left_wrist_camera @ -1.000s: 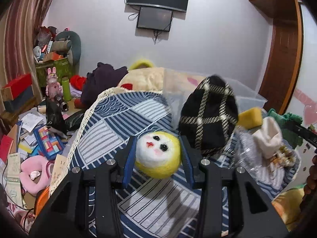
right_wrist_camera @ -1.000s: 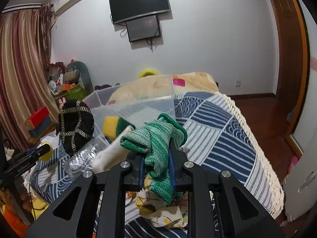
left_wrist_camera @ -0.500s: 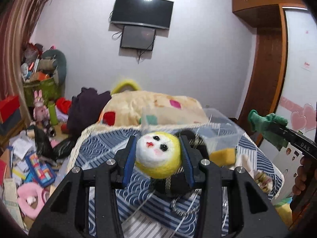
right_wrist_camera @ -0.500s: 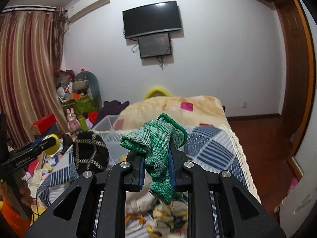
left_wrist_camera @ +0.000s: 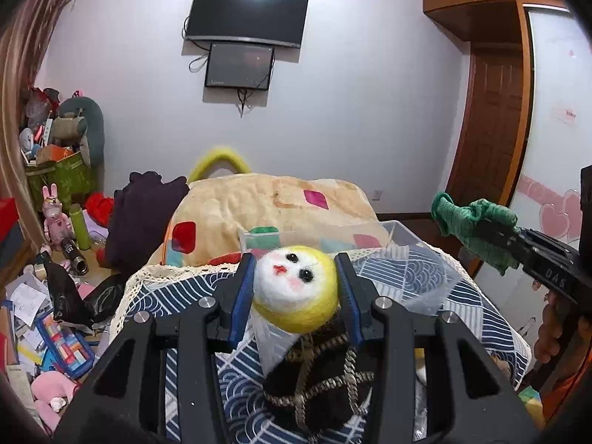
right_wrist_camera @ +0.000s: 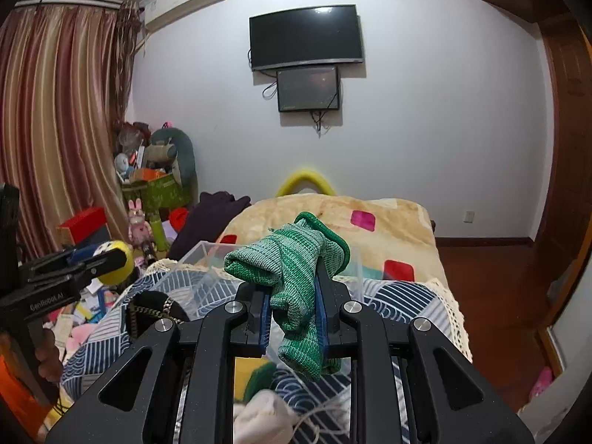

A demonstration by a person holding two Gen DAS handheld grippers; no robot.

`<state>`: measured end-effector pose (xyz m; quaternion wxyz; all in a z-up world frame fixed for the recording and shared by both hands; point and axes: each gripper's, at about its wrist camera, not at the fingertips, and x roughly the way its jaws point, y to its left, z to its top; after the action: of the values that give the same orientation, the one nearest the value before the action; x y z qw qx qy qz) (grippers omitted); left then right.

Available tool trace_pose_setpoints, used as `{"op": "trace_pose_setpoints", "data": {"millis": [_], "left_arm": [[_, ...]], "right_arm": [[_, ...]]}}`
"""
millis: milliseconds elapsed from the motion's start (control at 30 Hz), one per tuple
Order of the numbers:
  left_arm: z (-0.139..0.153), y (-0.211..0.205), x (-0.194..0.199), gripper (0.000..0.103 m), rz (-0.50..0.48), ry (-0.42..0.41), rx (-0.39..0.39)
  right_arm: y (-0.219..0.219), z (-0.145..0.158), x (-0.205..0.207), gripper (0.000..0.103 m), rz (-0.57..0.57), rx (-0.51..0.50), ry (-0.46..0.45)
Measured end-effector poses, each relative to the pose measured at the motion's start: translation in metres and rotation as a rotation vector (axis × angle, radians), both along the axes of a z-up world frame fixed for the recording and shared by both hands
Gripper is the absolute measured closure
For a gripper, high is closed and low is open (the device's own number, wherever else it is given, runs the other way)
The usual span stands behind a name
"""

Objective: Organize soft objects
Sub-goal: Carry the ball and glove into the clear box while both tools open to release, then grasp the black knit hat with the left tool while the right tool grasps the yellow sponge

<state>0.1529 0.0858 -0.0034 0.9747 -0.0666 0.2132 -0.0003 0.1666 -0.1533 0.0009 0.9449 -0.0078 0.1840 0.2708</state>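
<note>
My left gripper [left_wrist_camera: 296,292] is shut on a round yellow felt ball with a white face [left_wrist_camera: 295,288], held up over the bed; it also shows at the left of the right wrist view [right_wrist_camera: 113,262]. My right gripper [right_wrist_camera: 292,303] is shut on a folded green knitted sock [right_wrist_camera: 296,277], which shows at the right of the left wrist view [left_wrist_camera: 473,222]. A clear plastic bin [left_wrist_camera: 414,277] stands on the blue patterned bedspread [left_wrist_camera: 481,318] ahead of both grippers. A black hat with tan cord [left_wrist_camera: 325,377] lies under the left gripper.
A beige blanket [left_wrist_camera: 266,203] covers the far end of the bed. A yellow sponge [right_wrist_camera: 248,370] and a white sock [right_wrist_camera: 266,414] lie below the right gripper. Toys, papers and boxes [left_wrist_camera: 48,296] clutter the floor at left. A wooden door [left_wrist_camera: 492,129] is at right.
Both grippers have risen and tilted up, each holding its object; the bed and bin have dropped lower in view. The black hat has slid under the left gripper.
</note>
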Motion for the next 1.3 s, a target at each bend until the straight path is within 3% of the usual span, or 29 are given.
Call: {"op": "trace_pose_setpoints", "data": {"millis": [400, 767, 1000, 1100, 1200, 1300], "left_arm": [[-0.015, -0.006, 0.065, 0.06, -0.042, 0.152, 0.046], [-0.044, -0.016, 0.099, 0.06, -0.089, 0.325, 0.057], [-0.048, -0.011, 0.097, 0.055, -0.098, 0.327, 0.017], [-0.045, -0.009, 0.094, 0.045, -0.097, 0.315, 0.011], [-0.038, -0.01, 0.087, 0.036, -0.096, 0.286, 0.017], [-0.029, -0.013, 0.08, 0.03, -0.094, 0.257, 0.028]], "right_arm": [[0.016, -0.019, 0.032, 0.086, 0.045, -0.078, 0.102], [0.032, -0.054, 0.065, 0.085, 0.056, -0.254, 0.226], [0.036, -0.052, 0.064, 0.085, 0.056, -0.295, 0.216], [0.037, -0.051, 0.065, 0.082, 0.063, -0.298, 0.222], [0.037, -0.049, 0.065, 0.074, 0.072, -0.288, 0.225], [0.035, -0.046, 0.062, 0.057, 0.071, -0.271, 0.214]]}}
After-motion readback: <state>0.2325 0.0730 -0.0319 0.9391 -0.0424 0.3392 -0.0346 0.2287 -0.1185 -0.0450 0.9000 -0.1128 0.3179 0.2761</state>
